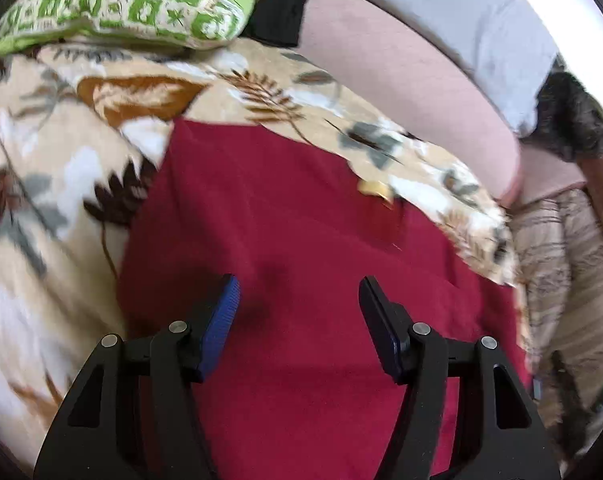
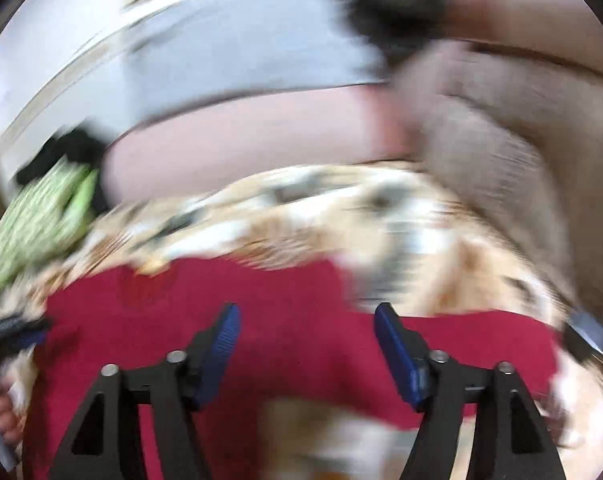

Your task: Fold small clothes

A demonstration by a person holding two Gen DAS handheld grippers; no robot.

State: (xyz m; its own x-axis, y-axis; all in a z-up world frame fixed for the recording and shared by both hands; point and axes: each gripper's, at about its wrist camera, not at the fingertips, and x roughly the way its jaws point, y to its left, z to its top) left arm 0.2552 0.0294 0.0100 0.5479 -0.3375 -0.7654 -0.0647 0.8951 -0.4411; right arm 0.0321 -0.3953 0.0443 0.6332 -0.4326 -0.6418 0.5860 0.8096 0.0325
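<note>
A dark red garment lies spread flat on a beige leaf-patterned blanket. It has a small yellow label near its far right edge. My left gripper is open and empty, just above the garment's middle. In the blurred right wrist view the same red garment lies below my right gripper, which is open and empty. The left gripper shows at the left edge of that view, over the garment's left side.
A green-and-white patterned pillow lies at the far left of the bed. A pink sheet and a grey cloth lie behind the blanket. A brown striped cover hangs at the right.
</note>
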